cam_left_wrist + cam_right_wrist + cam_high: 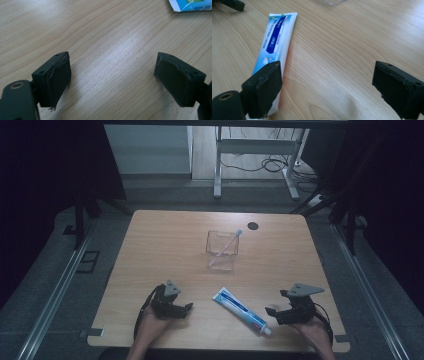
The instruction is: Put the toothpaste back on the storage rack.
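High view gives us the whole tabletop (165, 235): one toothpaste tube (242, 310) lies flat near the near edge, between our two hands, its cap end toward the near right; farther off, about the middle, stands one clear cup (221, 250) with one toothbrush (226, 247) leaning inside it, head up and to the far right; one small dark round mark (253, 225) sits beyond the cup.

Our left gripper (181, 310) rests low over the wood to the left of the tube, well apart from it; its fingers (60, 75) stand wide open with nothing but bare wood grain between them, and a corner of the tube peeks in at the far right of its view. Our right gripper (272, 312) sits just beside the cap end; its fingers (265, 85) are also spread wide and hold nothing, with the left one overlapping the tube (274, 45) in that view, though we cannot tell whether it touches.

We judge the work as barely begun on the tube: the brush is already in the cup, while the tube is not yet grasped; what seems left is closing on it, lifting it and, we guess, carrying it to the cup.
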Action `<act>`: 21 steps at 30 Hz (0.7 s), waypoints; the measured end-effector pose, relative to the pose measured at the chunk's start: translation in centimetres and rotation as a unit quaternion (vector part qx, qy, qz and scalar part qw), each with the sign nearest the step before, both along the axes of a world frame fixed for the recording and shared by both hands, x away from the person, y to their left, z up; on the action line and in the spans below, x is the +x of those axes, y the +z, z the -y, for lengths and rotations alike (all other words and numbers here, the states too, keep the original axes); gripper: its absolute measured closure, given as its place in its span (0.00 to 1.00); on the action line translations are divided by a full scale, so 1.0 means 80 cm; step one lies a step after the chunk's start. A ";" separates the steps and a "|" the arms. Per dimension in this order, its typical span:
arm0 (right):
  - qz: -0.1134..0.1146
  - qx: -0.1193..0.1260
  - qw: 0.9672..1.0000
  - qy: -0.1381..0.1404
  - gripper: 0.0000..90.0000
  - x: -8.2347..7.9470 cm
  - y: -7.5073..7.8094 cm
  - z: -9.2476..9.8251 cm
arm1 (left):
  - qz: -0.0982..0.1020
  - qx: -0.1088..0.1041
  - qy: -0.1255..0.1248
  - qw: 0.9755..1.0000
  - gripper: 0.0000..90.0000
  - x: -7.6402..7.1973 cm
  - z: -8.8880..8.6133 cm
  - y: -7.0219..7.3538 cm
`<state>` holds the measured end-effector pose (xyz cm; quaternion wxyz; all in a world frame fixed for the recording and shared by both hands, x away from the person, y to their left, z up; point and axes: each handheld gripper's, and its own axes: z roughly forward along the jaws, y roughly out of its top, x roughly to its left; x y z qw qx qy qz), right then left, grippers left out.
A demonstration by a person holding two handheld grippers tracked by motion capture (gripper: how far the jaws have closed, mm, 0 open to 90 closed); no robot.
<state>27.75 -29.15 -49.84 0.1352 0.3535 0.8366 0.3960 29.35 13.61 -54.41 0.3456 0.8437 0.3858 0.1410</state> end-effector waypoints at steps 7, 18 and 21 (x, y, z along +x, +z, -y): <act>-0.013 0.000 1.000 0.011 0.07 0.002 0.007 -0.018 | 0.000 0.000 0.000 1.000 0.16 0.000 0.000 0.000; -0.026 -0.032 0.998 0.050 0.14 -0.003 0.013 -0.057 | 0.000 0.000 0.000 1.000 0.16 0.000 0.000 0.000; -0.044 -0.032 0.997 0.060 0.15 -0.003 0.011 -0.069 | 0.000 0.000 0.000 1.000 0.16 0.000 0.000 0.000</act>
